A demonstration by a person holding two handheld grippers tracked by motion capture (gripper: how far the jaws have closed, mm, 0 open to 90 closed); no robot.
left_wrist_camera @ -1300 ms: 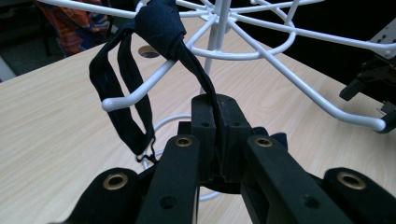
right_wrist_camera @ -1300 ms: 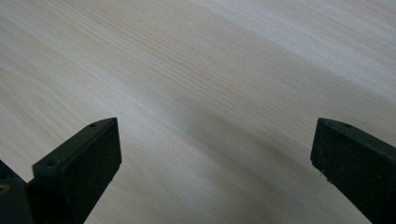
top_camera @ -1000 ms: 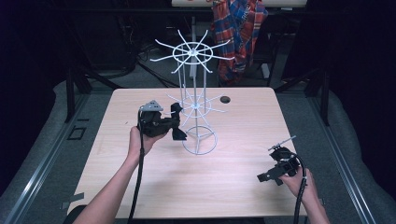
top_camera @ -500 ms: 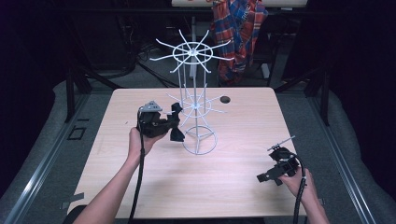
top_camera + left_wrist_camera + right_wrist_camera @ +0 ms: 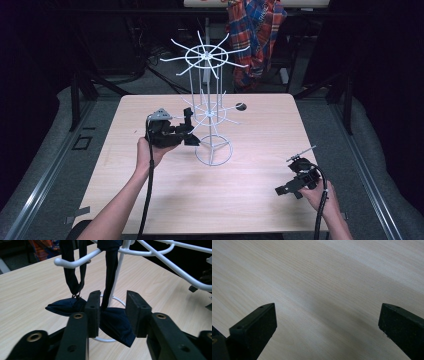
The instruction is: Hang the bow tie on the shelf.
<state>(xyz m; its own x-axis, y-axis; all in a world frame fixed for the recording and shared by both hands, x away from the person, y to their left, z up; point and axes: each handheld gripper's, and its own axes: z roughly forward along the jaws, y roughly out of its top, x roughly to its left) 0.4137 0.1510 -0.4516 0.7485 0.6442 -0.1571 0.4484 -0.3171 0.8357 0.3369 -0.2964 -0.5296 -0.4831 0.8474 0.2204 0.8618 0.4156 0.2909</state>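
Observation:
A white wire rack (image 5: 207,112) with two tiers of spoke hooks stands at the table's middle. From a lower hook (image 5: 75,262) hangs a dark blue fabric pouch (image 5: 115,325) on its straps (image 5: 111,277). My left gripper (image 5: 113,305) is level with the pouch, its jaws open a little, one strap and part of the pouch showing in the gap; I cannot tell whether the pads touch it. In the high view the left gripper (image 5: 186,132) is just left of the rack. The right gripper (image 5: 327,322) is wide open over bare wood, low at the table's near right (image 5: 292,187).
A small black round thing (image 5: 240,106) lies on the wooden table (image 5: 150,200) behind the rack. A plaid garment (image 5: 257,35) hangs beyond the far edge. Dark floor and metal frames surround the table.

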